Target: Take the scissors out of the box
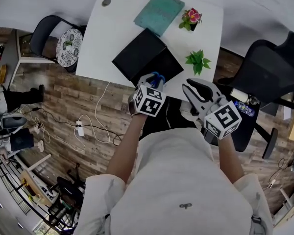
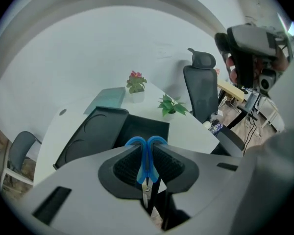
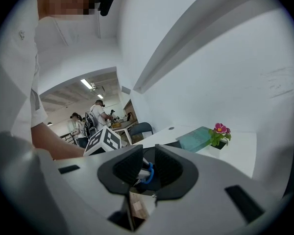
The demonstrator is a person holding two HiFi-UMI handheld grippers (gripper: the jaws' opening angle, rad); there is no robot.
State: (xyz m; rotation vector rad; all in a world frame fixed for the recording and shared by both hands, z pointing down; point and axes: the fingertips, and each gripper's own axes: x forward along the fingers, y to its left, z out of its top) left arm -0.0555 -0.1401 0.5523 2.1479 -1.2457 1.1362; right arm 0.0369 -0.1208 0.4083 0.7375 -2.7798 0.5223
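A black box [image 1: 146, 58] lies open on the white table [image 1: 100, 48], its lid folded out to the left [image 2: 88, 131]. My left gripper [image 1: 153, 80] hovers over the box's near corner, at the table's front edge. It is shut on a pair of blue-handled scissors [image 1: 157, 76]. In the left gripper view the scissors [image 2: 146, 163] stand clamped between the jaws [image 2: 147, 151], handles forward and blades back. My right gripper [image 1: 192, 85] hangs to the right, off the table edge, and is open with nothing in it [image 3: 148, 161]. Through its gap the scissors' blue handles [image 3: 148, 173] show.
On the table's far side lie a teal book [image 1: 159, 12] and a pink flower pot [image 1: 191, 18]; a small green plant [image 1: 198, 61] stands near the right edge. A black office chair [image 1: 269, 67] is at right, another chair [image 1: 54, 35] at left. Cables and a power strip [image 1: 80, 128] lie on the floor.
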